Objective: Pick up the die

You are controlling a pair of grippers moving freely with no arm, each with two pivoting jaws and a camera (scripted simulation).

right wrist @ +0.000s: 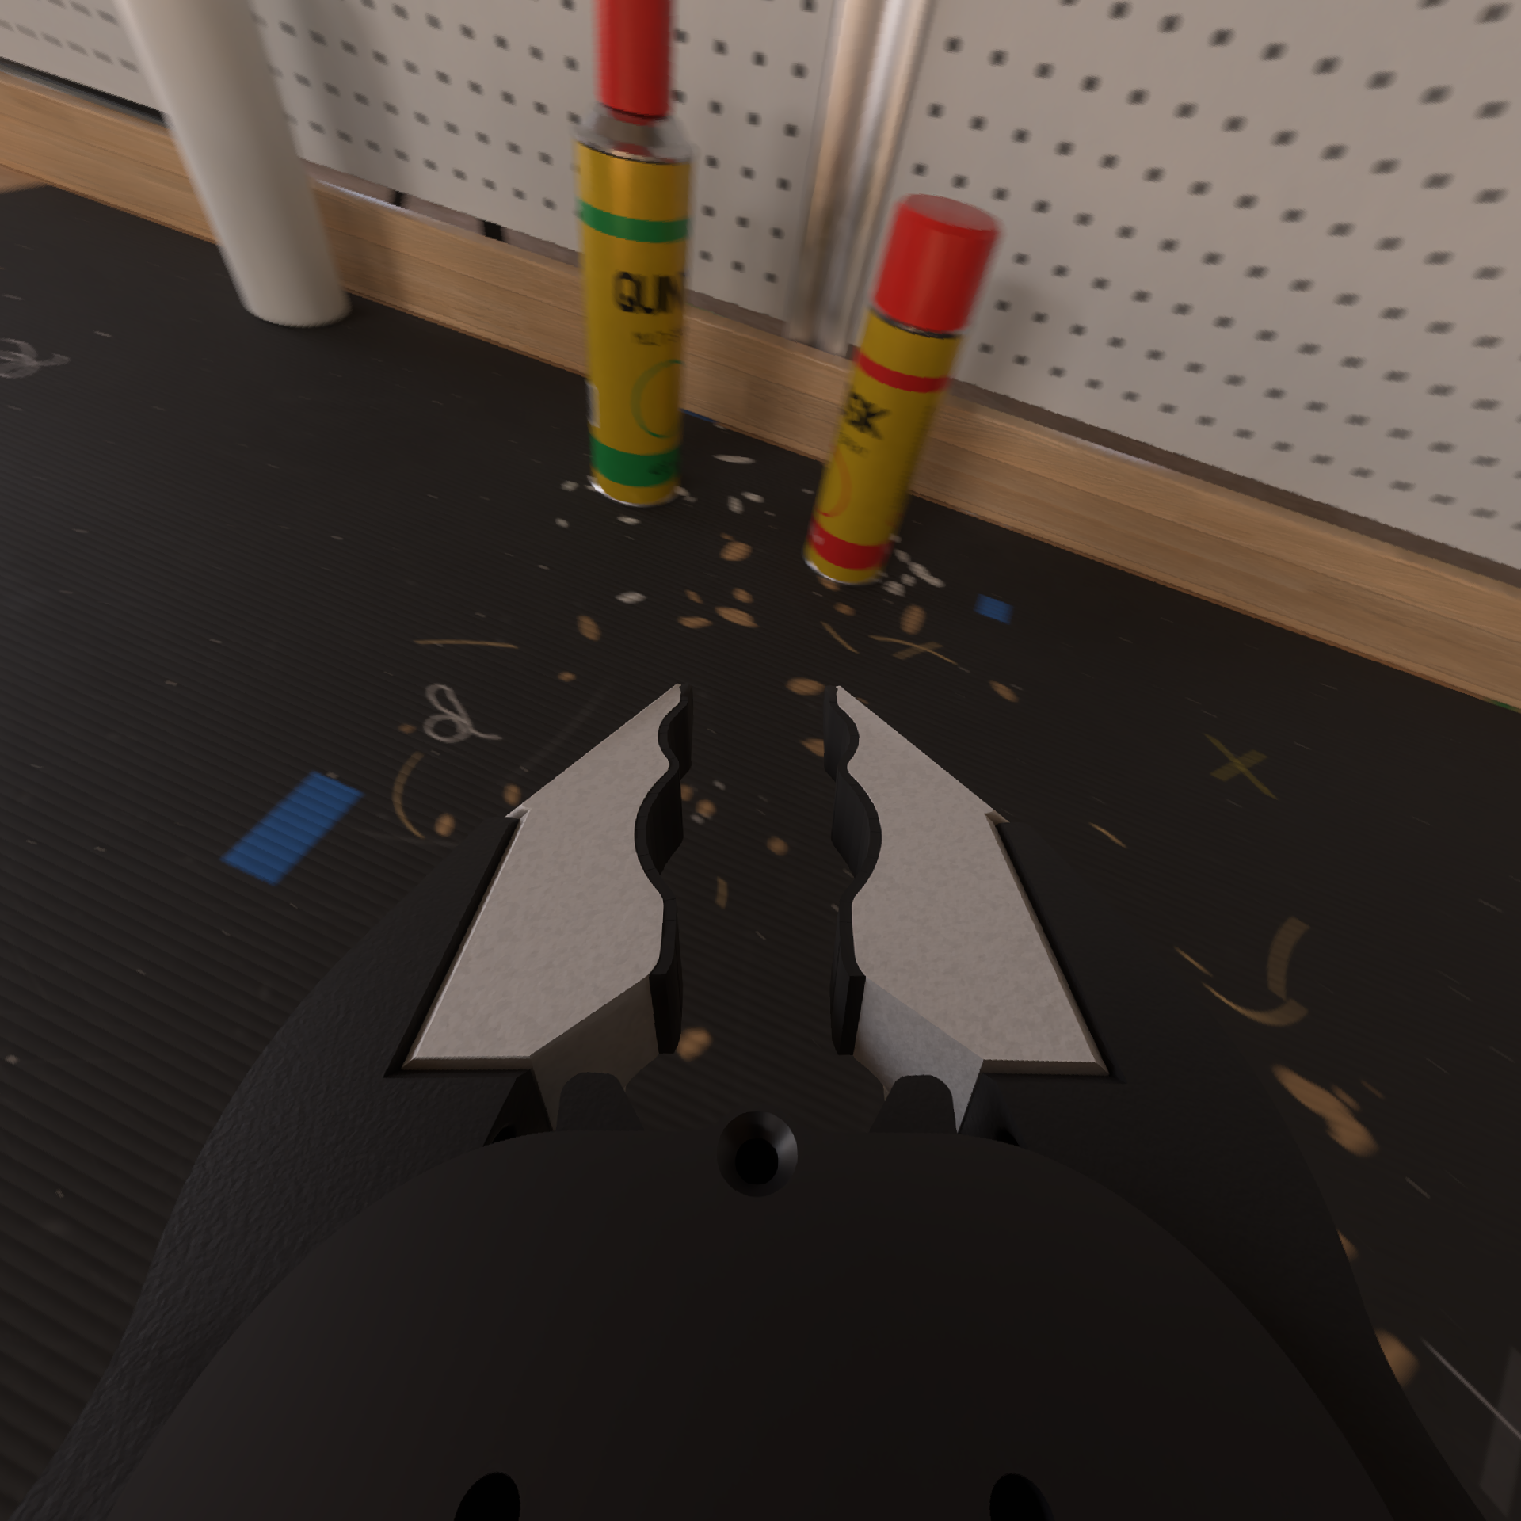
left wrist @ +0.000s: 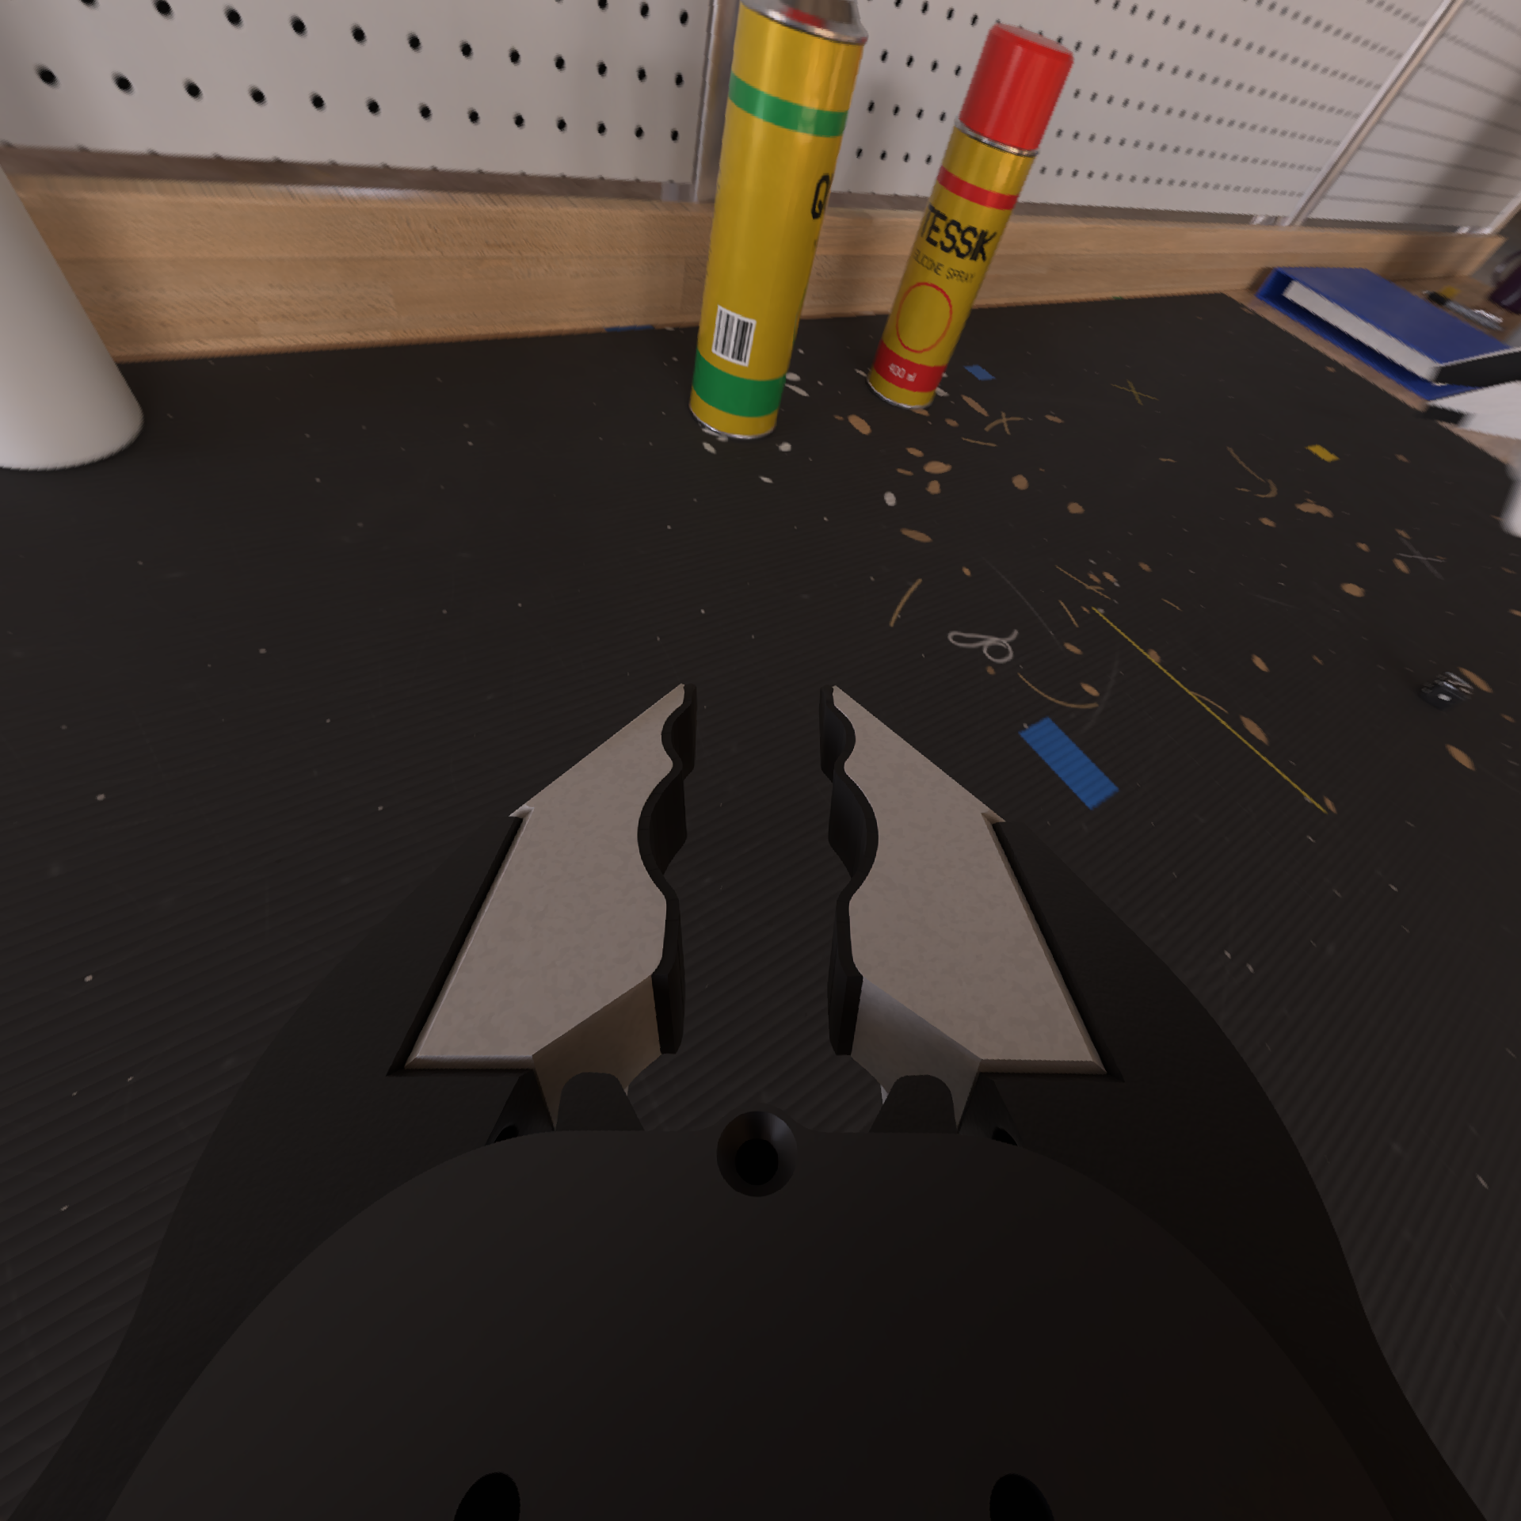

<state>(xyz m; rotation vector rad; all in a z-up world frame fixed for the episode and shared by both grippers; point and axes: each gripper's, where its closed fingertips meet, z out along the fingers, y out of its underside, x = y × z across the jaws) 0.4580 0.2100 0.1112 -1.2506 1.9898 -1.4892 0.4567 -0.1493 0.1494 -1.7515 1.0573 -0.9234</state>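
Both grippers open and empty; the die is small, dark and far to the side.

The left gripper [left wrist: 757, 700] has its jaws parted, holding nothing; the die [left wrist: 1442, 688], a small dark cube, lies well to its right on the ribbed black mat [left wrist: 411, 658]. The right gripper [right wrist: 757, 700] is equally open and empty, and its blurred view does not show the die. I judge that a dark die on a dark mat could be missed, or slip from the smooth wavy fingers [right wrist: 568, 922].
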